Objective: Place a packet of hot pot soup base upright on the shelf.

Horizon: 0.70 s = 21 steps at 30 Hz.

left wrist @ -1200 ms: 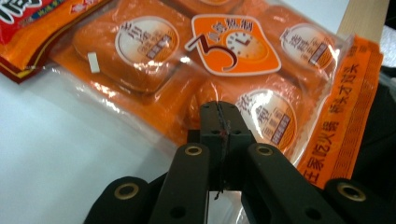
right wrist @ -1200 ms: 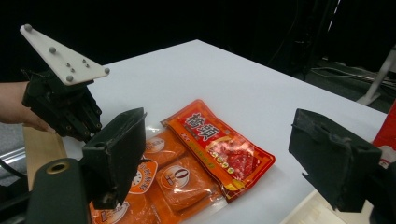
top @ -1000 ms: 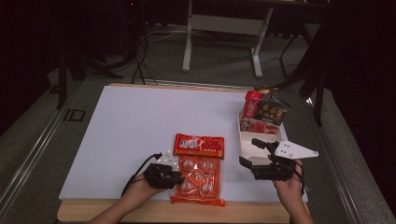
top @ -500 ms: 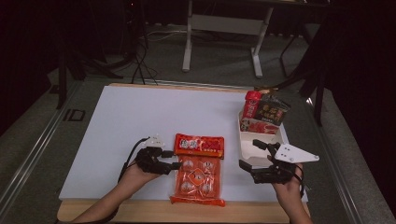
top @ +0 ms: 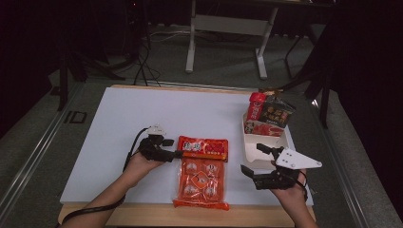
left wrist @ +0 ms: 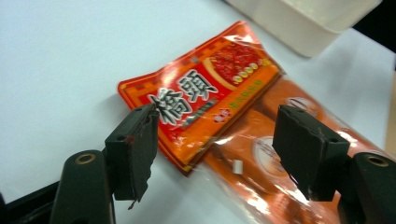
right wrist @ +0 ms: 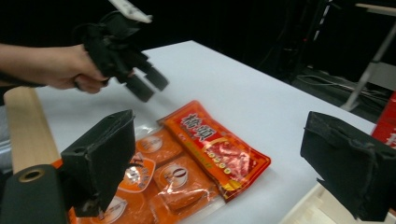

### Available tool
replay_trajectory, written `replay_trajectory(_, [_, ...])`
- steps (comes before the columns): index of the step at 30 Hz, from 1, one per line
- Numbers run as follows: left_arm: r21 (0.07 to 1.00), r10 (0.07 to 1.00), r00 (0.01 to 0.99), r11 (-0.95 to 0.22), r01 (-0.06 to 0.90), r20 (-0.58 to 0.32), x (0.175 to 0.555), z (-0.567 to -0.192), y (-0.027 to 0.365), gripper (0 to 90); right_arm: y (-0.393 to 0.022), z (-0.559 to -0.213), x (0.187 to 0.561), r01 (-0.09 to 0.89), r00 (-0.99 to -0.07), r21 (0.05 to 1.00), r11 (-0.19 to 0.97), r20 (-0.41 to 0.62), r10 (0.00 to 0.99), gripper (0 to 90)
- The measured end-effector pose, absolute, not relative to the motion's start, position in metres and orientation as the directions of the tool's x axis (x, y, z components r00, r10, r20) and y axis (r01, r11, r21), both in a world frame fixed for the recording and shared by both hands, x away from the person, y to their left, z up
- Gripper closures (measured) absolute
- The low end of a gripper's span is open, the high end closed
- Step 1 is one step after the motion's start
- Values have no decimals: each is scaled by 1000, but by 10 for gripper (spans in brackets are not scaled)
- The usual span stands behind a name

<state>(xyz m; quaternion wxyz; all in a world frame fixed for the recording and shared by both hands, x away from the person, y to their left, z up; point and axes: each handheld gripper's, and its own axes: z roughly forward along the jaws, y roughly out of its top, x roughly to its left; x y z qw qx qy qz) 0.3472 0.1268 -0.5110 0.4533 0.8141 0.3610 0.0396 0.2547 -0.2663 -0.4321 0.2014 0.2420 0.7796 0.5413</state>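
A red snack packet lies flat on the white table, its near edge overlapping an orange bag of several round pieces. My left gripper is open at the packet's left end, jaws pointing at it. In the left gripper view the red packet lies just beyond my open left gripper, with the orange bag to the right. My right gripper stands open right of the bag, holding nothing. The right gripper view looks between its own spread jaws at the packet, the bag and the left gripper.
A white tray sits at the table's right edge, holding a red container and a dark packet at its far end. The table's wooden front edge runs under the forearms. The far half of the white table is bare.
The left gripper has moved away from the person, from beside the orange bag up to the red packet's left end. The right gripper has barely shifted.
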Motion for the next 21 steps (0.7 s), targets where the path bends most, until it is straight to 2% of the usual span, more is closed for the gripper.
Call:
replay_trajectory(5, [750, 645, 724, -348, 562, -243, 358, -520, 125, 313, -263, -434, 255, 164, -805, 936, 313, -57, 591, 101])
replay_trajectory(10, [728, 661, 703, -343, 593, -261, 364, -530, 123, 313, -260, -436, 254, 165, -804, 930, 329, -66, 590, 103])
replay_trajectory(17, [701, 667, 690, -348, 622, -282, 375, -540, 119, 339, -259, -436, 254, 171, -811, 929, 328, -56, 582, 122])
replay_trajectory(21, [689, 662, 689, -352, 634, -295, 381, -544, 116, 387, -261, -437, 253, 174, -810, 929, 326, -54, 585, 130])
